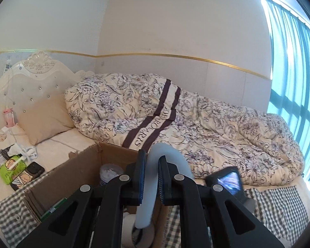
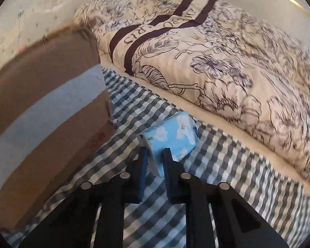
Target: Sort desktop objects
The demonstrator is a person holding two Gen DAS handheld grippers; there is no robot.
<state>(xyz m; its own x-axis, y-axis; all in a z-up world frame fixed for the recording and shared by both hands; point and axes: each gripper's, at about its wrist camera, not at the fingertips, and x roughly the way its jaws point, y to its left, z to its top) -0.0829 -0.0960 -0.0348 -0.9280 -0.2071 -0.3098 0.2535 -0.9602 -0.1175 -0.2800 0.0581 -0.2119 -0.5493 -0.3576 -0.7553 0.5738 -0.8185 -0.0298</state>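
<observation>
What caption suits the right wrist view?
Right hand-held gripper shut on a blue tissue pack over checked cloth.

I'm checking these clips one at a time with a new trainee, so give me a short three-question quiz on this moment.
1. True or false: the left gripper is shut on a curved pale blue-grey tube-shaped object.
2. What do the right gripper's fingers close on? A) a folded sock B) a light blue tissue pack with white flowers C) a green tissue box
3. Fill in: the brown cardboard box stands on a grey and white ______ cloth.

Key: 1 true. 2 B; its corner sits between the fingers. 3 checked. The left wrist view shows the tube above the open box.
</observation>
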